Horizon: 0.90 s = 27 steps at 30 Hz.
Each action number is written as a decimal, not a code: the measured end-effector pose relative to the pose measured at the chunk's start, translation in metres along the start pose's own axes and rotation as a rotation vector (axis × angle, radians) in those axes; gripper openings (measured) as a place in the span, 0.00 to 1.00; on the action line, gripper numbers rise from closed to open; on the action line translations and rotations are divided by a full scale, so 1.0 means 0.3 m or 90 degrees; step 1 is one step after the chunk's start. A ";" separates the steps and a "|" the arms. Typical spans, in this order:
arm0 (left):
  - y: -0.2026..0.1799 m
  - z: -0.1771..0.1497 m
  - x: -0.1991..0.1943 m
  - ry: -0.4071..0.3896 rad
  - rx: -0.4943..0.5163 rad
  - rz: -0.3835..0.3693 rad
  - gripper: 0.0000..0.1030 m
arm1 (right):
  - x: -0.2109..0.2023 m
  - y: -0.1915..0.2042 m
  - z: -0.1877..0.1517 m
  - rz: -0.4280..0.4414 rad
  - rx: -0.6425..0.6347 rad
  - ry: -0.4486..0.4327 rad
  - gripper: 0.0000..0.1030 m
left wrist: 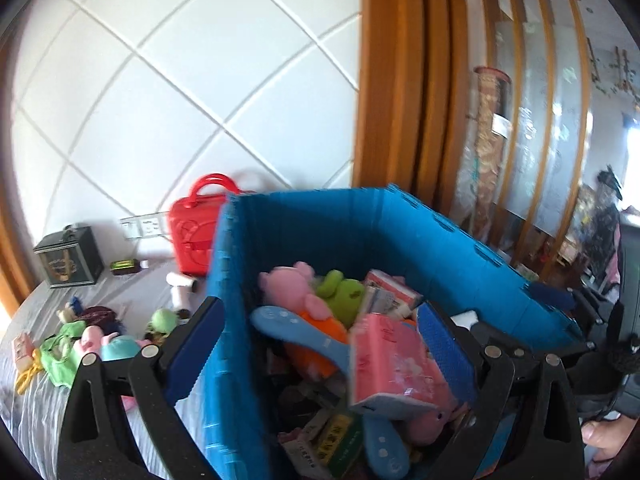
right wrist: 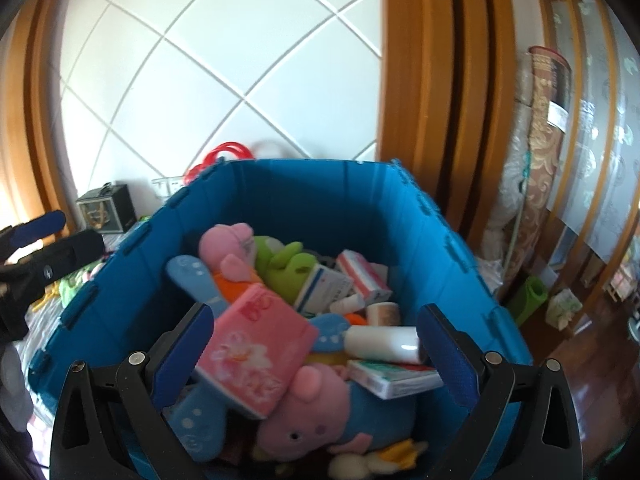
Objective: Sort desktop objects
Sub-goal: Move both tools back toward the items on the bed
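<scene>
White diamond-panelled wall (left wrist: 180,80), wooden door frame (left wrist: 400,80), rolled patterned carpet (right wrist: 544,140), green mat roll (right wrist: 530,300)

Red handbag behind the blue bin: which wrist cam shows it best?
Left wrist: most of the red handbag, body and handles, stands clear beside the blue bin. Right wrist shows only its handles above the bin's rim.

The left gripper (left wrist: 320,344) stands wide open astride the blue crate's (left wrist: 360,232) near-left wall; a pink tissue pack (left wrist: 394,364) lies just beside its right finger. Plush toys (left wrist: 96,340) lie left.
</scene>
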<state>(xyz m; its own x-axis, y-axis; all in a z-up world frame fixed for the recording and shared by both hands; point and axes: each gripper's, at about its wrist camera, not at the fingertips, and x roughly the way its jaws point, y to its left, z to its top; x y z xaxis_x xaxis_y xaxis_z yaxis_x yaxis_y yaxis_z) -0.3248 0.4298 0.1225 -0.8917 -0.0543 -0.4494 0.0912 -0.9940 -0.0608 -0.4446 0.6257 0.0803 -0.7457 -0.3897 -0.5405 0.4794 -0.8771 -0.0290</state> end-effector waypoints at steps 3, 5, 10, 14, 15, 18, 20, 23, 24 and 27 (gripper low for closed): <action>0.069 -0.008 -0.035 -0.010 -0.018 0.028 0.95 | 0.000 0.058 0.000 0.014 -0.013 0.000 1.00; 0.121 -0.017 -0.053 -0.011 -0.031 0.042 0.95 | -0.004 0.121 0.005 0.026 -0.025 -0.002 1.00; 0.262 -0.043 -0.097 -0.014 -0.067 0.059 0.95 | -0.010 0.220 0.021 0.042 -0.041 -0.010 1.00; 0.392 -0.072 -0.146 -0.025 -0.090 0.071 0.95 | -0.020 0.331 0.037 0.049 -0.053 -0.016 1.00; 0.434 -0.082 -0.160 -0.028 -0.097 0.075 0.95 | -0.025 0.370 0.040 0.052 -0.057 -0.019 1.00; 0.566 -0.118 -0.198 -0.034 -0.115 0.089 0.95 | -0.042 0.477 0.045 0.060 -0.071 -0.026 1.00; 0.683 -0.153 -0.229 -0.035 -0.126 0.100 0.95 | -0.059 0.572 0.051 0.069 -0.080 -0.037 1.00; 0.858 -0.203 -0.266 -0.025 -0.135 0.128 0.95 | -0.069 0.716 0.065 0.087 -0.077 -0.050 1.00; 0.931 -0.225 -0.279 -0.018 -0.138 0.145 0.95 | -0.065 0.769 0.069 0.099 -0.074 -0.052 1.00; 1.117 -0.280 -0.313 0.005 -0.134 0.201 0.95 | -0.032 0.922 0.064 0.111 -0.066 -0.042 1.00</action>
<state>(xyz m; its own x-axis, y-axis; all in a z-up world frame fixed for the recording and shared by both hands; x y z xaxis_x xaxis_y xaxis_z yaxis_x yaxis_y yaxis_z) -0.1733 0.1099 0.0694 -0.8016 -0.3535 -0.4821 0.4508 -0.8871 -0.0991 -0.3137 0.3815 0.0936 -0.6744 -0.5538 -0.4884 0.6463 -0.7626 -0.0277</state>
